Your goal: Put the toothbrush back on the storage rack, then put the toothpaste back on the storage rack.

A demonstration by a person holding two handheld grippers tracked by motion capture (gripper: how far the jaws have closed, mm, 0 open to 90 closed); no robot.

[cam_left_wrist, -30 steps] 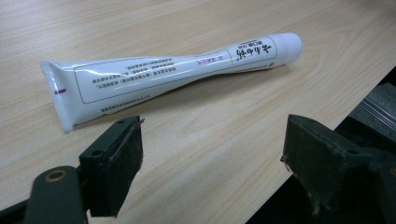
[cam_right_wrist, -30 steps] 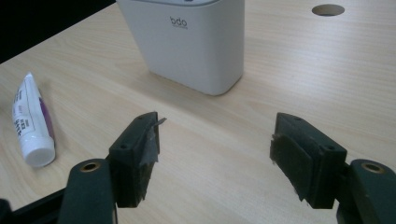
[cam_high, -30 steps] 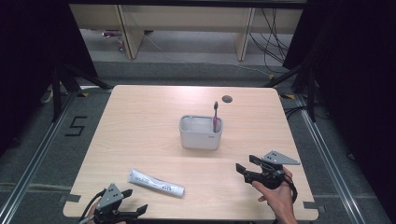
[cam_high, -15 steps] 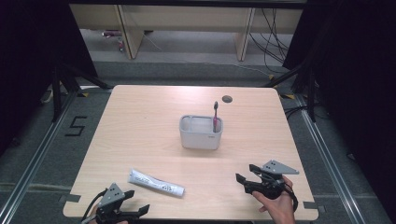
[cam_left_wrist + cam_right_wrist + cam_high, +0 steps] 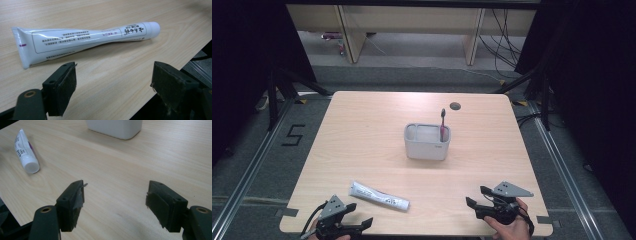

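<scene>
A white toothpaste tube [image 5: 379,195] lies flat on the pale wooden tabletop [image 5: 362,135] near its front edge, left of centre, its long axis running mostly left to right with a slight slant: the flat crimped end sits at the left and a little farther back, the capped end points right and slightly toward the near edge. Seen from the left gripper view, the tube [image 5: 82,41] stretches across just beyond the jaws, crimp at the left, round white cap at the right, small printed text along its side. The left tool [image 5: 357,225], held at the near left corner of the tabletop, has its jaws spread wide apart with nothing between them, and stands just short of the tube. The right tool [image 5: 477,197], gripped by a hand [image 5: 512,227] at the near right corner, also has its jaws wide apart and bare, well apart from the tube; in the right gripper view the cap end of the tube [image 5: 26,155] faces the camera at the far left. A grey two-compartment holder [image 5: 427,141] stands near the middle of the tabletop, with a toothbrush [image 5: 442,125] upright in its right compartment. A small dark round hole [image 5: 455,106] marks the far edge.
</scene>
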